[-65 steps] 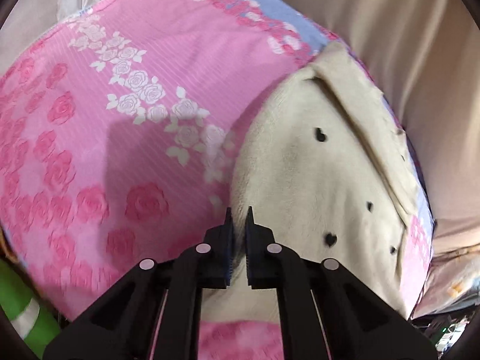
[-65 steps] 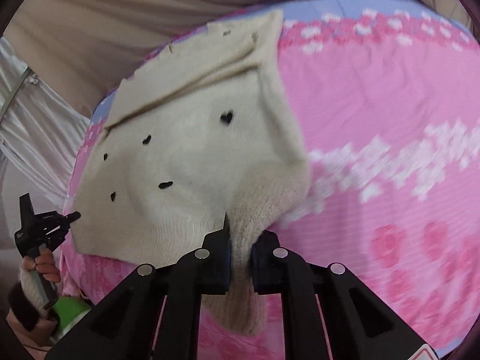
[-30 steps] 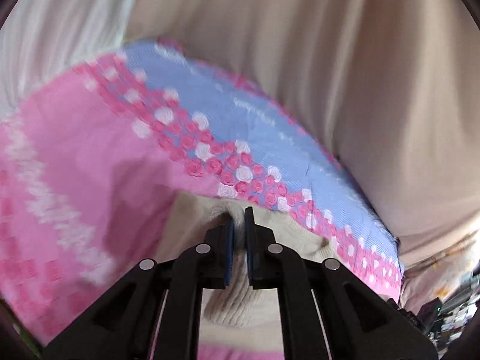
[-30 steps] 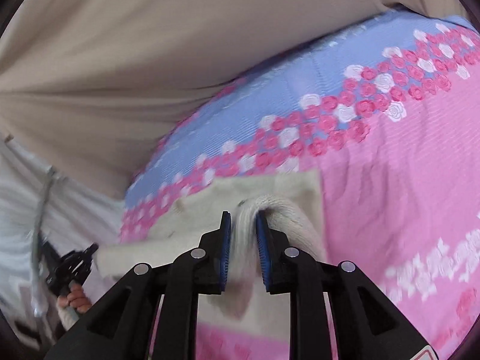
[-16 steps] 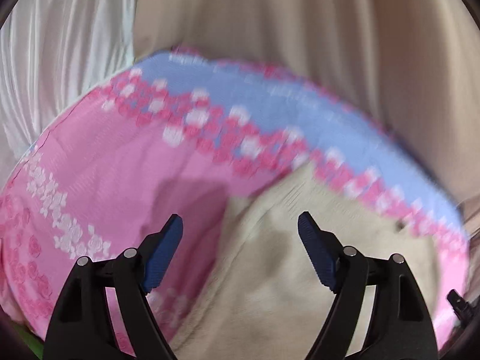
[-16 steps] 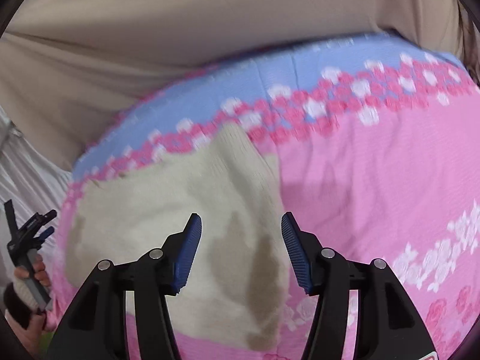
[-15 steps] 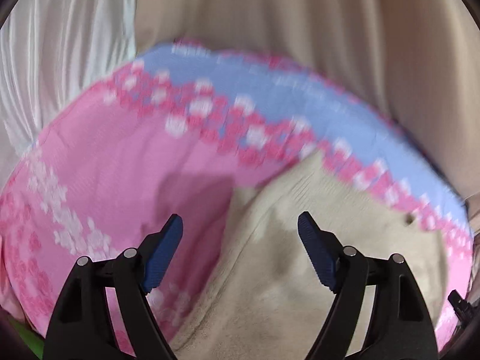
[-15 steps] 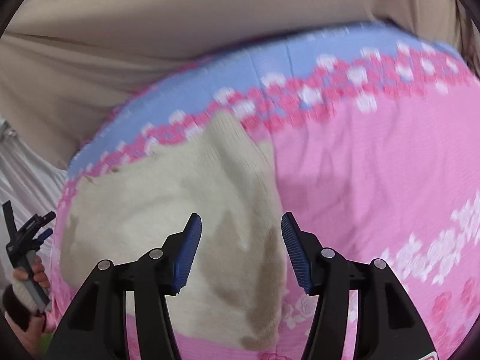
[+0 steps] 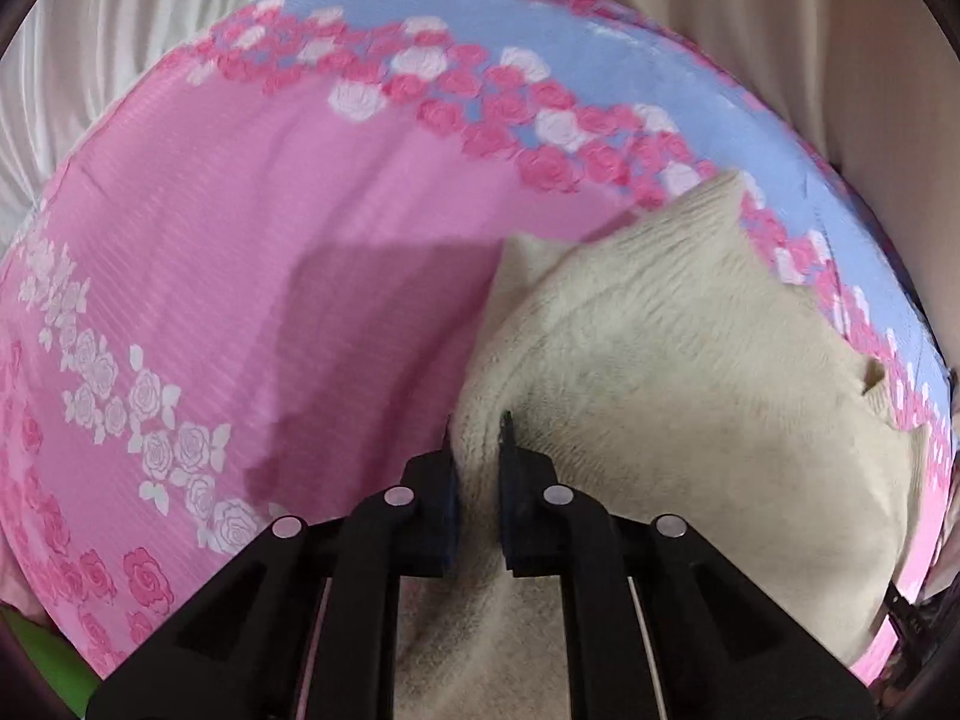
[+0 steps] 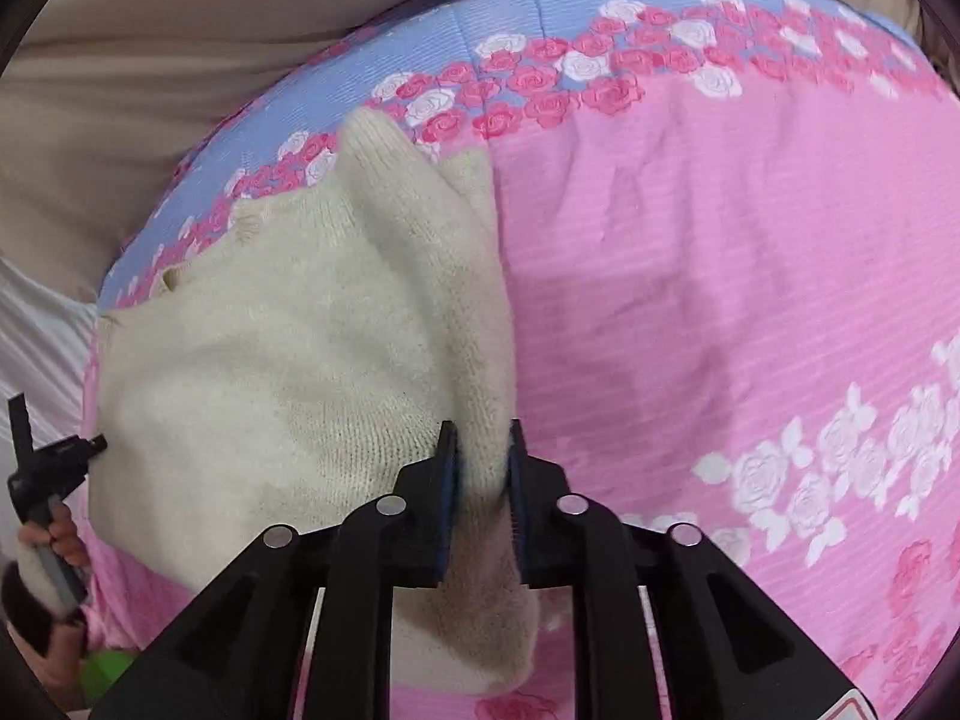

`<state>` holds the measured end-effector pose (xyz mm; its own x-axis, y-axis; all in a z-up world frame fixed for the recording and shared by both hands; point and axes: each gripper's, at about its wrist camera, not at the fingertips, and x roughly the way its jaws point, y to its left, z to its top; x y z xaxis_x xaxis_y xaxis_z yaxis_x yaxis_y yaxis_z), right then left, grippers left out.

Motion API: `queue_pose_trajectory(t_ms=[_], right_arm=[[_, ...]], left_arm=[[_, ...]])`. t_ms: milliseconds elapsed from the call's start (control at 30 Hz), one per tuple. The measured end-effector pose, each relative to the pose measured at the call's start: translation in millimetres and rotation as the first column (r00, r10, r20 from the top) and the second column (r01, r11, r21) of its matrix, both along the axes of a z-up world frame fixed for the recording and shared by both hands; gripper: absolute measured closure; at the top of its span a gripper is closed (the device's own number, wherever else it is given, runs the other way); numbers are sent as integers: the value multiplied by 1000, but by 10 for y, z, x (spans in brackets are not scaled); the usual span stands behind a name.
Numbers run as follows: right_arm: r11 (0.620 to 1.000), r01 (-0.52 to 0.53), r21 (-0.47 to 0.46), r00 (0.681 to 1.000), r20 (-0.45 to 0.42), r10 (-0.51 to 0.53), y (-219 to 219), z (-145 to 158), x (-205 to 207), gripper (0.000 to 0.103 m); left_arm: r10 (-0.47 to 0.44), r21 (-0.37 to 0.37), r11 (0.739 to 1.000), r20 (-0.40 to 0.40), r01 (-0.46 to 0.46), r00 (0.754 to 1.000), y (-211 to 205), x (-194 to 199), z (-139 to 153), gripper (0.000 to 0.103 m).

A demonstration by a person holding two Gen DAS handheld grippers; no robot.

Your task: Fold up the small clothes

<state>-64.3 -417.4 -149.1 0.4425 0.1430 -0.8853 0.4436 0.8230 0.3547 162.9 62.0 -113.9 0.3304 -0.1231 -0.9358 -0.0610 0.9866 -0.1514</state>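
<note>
A cream knitted sweater (image 9: 690, 390) lies folded on the pink rose-print bedspread (image 9: 270, 240), close to its blue far border. My left gripper (image 9: 477, 426) points steeply down at the sweater's left edge; its jaws are closing, and a ridge of knit is pinched between the pads. In the right wrist view the same sweater (image 10: 288, 348) fills the left half. My right gripper (image 10: 483, 432) is closing on a thick fold at the sweater's right edge, its pads pressing the knit. The near hem of the sweater is hidden under both grippers.
Beige fabric (image 10: 150, 60) rises behind the bed's far edge. White pleated cloth (image 9: 120, 30) hangs at the far left. A hand holding a black gripper handle (image 10: 48, 468) shows at the left rim. Bare pink bedspread (image 10: 720, 270) stretches to the right of the sweater.
Half a second ago both grippers stood open above the sweater. Both have sunk toward it and their jaws have closed on folds at its left and right edges.
</note>
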Motion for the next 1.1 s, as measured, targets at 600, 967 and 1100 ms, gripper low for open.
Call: queue_pose_trajectory(t_ms=[600,967,1100], right_arm=[[994,11,-105,999,49,-6,-295,166,1145,95],[1000,22,9,999,44,-22,-83,170,-200,49],[985,25,170,1000,13,-28,198,-143,-652,48]], left_arm=[[2,-25,1000,30,-1,1000,-434,779,43,96],[53,-118,992,27,-49,998,251,-238,137,50],[126,-214,966,-98,-144,987,440,-761,-94,44]])
